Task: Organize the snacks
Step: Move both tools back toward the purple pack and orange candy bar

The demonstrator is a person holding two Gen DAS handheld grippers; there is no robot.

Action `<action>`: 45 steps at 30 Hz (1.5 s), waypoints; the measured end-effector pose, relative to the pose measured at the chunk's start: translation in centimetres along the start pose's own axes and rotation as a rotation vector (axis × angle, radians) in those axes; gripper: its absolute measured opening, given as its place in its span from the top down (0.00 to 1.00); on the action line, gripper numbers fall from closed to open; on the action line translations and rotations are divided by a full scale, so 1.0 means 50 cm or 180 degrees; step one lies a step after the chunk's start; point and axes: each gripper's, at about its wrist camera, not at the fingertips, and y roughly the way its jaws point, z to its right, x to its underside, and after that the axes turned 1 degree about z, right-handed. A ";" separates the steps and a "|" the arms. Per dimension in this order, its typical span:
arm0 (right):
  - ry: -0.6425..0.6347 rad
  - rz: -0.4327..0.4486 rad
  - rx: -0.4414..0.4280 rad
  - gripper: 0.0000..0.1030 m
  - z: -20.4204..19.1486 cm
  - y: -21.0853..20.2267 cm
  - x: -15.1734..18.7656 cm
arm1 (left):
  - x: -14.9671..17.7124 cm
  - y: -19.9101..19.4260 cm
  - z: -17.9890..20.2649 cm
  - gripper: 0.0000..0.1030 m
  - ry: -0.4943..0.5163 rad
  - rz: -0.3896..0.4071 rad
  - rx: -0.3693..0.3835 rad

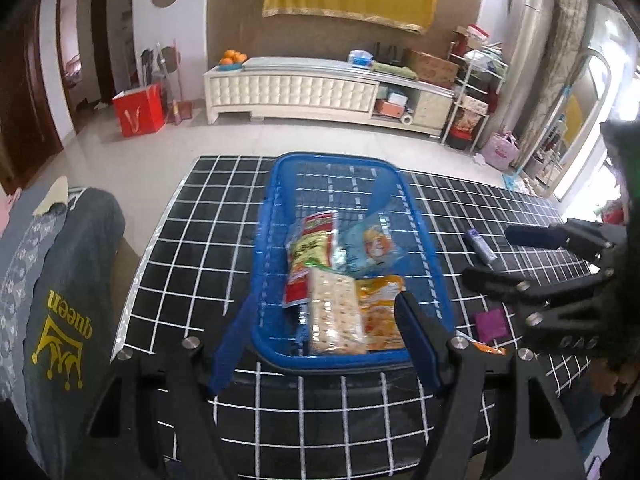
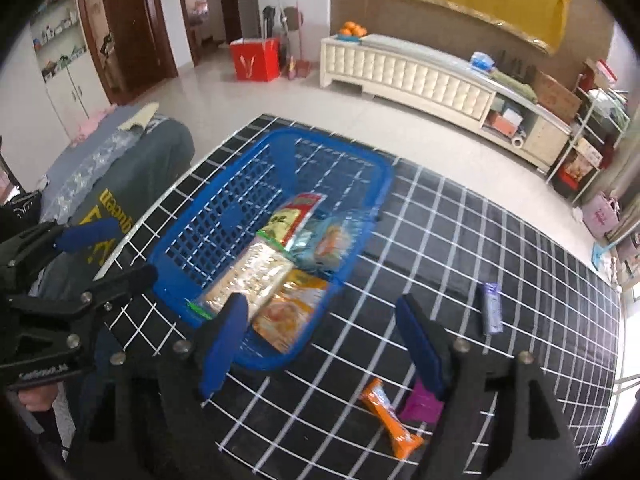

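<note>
Now, stage: most snacks already lie in the basket; three remain on the desk, so the job looks well along but unfinished
Basket: the blue basket stands in the middle of the left wrist view on the black grid-patterned desk; it holds a cracker pack, a red-and-yellow packet, a pale blue packet and an orange packet, all overlapping
Loose snacks: in the right wrist view an orange bar lies at lower centre, a purple packet just beside it at its right, and a small blue-grey tube at right, well apart from both
Left tongs: the left tongs hang over the near rim of the basket, fingers apart, nothing between them
Right tongs: the right tongs are spread wide and empty; one finger shows over the basket's near corner, the other over the purple packet's edge
Risk, grasp: the orange bar and purple packet lie so close that closing on one may pinch or drag the other; flat wrappers can slip from the pads
Risk, basket: the left tongs sit near the rim; a careless dip could nudge the light basket or snag its lattice wall
Risk, crowding: both tongs work close together; they could knock each other over the basket's near corner
</note>
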 end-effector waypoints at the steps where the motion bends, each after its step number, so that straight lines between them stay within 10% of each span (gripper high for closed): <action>1: 0.0016 0.0030 0.0007 0.22 0.010 -0.011 0.004 | 0.002 -0.005 0.012 0.33 0.0037 0.0014 -0.0014; 16: 0.0274 0.0172 0.0093 0.19 0.185 -0.086 0.152 | 0.066 0.009 0.213 0.22 0.0221 -0.0029 0.0280; 26: 0.0111 -0.0066 -0.0116 0.18 0.292 0.023 0.257 | 0.176 0.119 0.300 0.22 -0.0204 -0.0396 0.0306; 34: -0.0523 -0.0319 0.0265 0.18 0.293 0.146 0.312 | 0.220 0.191 0.319 0.22 -0.0320 -0.0642 0.0095; 45: -0.0938 -0.0463 -0.0375 0.18 0.284 0.228 0.311 | 0.220 0.235 0.352 0.22 -0.0282 -0.0807 0.0020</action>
